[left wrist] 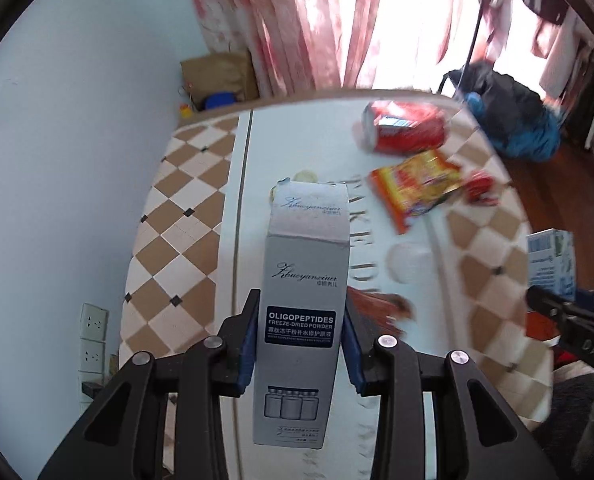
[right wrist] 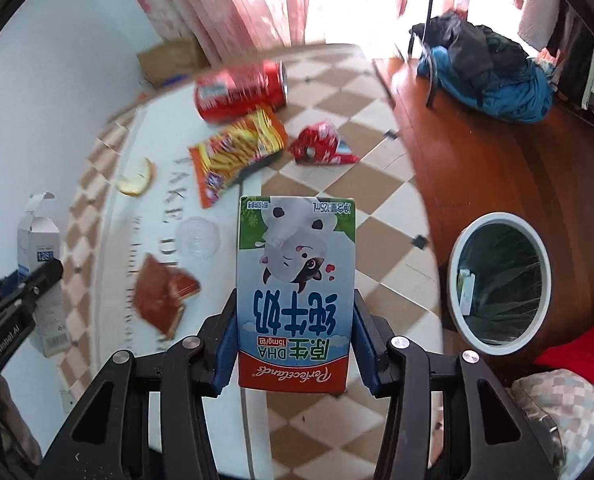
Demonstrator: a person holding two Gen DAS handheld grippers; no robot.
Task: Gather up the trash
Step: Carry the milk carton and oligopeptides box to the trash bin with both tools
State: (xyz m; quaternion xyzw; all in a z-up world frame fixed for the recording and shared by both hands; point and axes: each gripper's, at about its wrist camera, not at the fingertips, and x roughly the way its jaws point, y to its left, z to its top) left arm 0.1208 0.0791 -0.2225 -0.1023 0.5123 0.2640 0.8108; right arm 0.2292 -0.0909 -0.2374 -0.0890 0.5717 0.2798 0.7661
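Observation:
My left gripper [left wrist: 300, 344] is shut on a grey cosmetics box [left wrist: 303, 320] with its top flap open, held above the checkered tablecloth [left wrist: 177, 248]. My right gripper [right wrist: 295, 344] is shut on a small milk carton [right wrist: 295, 280], held upside down. Each gripper shows in the other's view, the right gripper [left wrist: 569, 320] and the left gripper [right wrist: 25, 292]. On the table lie a red soda can [right wrist: 241, 90], an orange snack bag [right wrist: 237, 150], a red wrapper [right wrist: 321, 146], a brown wrapper [right wrist: 163, 298], a clear lid [right wrist: 197, 238] and a piece of peel [right wrist: 137, 180].
A white-rimmed bin [right wrist: 499, 280] lined with a dark bag stands on the wooden floor right of the table. Pink curtains [left wrist: 297, 20] hang behind. A cardboard box [left wrist: 217, 76] sits in the far corner. Clothes are heaped on a chair [right wrist: 485, 68].

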